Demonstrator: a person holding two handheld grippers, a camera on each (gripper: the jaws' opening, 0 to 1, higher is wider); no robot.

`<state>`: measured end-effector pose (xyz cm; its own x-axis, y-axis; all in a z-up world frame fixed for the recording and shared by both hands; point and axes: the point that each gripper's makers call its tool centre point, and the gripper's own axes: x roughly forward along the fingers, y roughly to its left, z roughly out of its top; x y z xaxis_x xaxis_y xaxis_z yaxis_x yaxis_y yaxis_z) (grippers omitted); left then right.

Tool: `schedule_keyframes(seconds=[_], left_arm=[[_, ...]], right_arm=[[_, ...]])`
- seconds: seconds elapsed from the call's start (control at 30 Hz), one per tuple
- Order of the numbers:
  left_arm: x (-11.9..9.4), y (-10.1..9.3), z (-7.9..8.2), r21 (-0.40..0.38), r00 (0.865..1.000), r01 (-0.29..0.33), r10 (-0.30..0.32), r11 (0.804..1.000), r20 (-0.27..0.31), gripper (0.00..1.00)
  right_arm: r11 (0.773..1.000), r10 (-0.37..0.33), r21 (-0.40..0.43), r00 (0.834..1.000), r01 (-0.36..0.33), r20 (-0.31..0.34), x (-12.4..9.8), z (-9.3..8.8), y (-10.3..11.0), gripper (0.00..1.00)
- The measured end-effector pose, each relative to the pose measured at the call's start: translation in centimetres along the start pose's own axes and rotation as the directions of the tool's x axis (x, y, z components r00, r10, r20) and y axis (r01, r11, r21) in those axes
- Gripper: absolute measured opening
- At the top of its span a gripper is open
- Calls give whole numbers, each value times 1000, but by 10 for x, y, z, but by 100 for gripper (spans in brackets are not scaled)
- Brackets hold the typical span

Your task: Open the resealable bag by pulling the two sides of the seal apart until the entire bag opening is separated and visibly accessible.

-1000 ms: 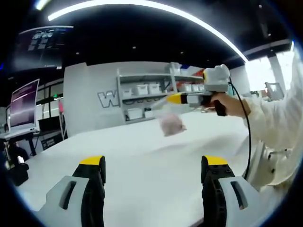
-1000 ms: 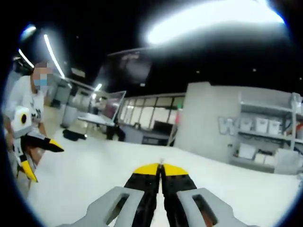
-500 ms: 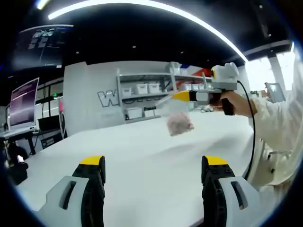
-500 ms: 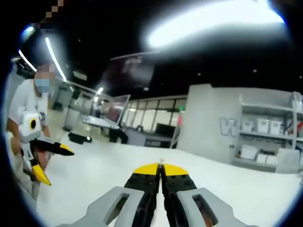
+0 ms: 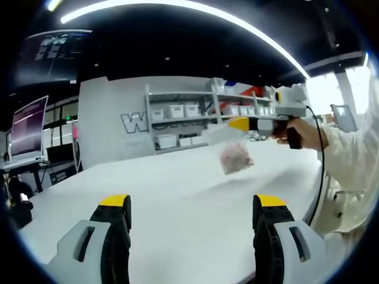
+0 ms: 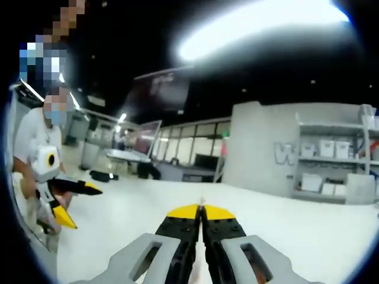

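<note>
My right tool (image 5: pixel 240 124) pinches the bag (image 5: pixel 233 151) by its top edge at two o'clock in the left gripper view, above the counter (image 5: pixel 177 189). My left tool (image 5: pixel 192 207) gapes wide; I should pinch the seal's free side squarely, then pull.

From the left gripper view we look low across the white table (image 5: pixel 177 195) toward the shelves (image 5: pixel 183 118); from the right gripper view we face leftward over the same table (image 6: pixel 296 231), sharing those shelves (image 6: pixel 331 171)
</note>
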<state>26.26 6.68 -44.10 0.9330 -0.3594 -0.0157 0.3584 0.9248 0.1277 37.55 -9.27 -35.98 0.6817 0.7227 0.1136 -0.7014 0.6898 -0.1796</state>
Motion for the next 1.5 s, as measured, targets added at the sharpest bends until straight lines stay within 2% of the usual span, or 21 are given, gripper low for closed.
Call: schedule_keyframes(seconds=[0.43,0.67,0.77,1.5], left_arm=[[2,-5,2,-12,1000,22,-22,1000,1,84],[2,-9,4,-10,1000,31,-31,999,1,84],[2,-10,4,-8,999,36,-36,999,-1,84],[2,-16,5,-11,999,54,-54,998,0,84]], right_arm=[[998,6,-61,1000,-7,-17,-7,-6,8,0],[993,-16,-118,1000,13,-26,-12,-7,5,0],[985,-31,-172,999,24,-40,-15,-9,4,0],[977,11,-215,999,-17,-30,-37,4,28,0]])
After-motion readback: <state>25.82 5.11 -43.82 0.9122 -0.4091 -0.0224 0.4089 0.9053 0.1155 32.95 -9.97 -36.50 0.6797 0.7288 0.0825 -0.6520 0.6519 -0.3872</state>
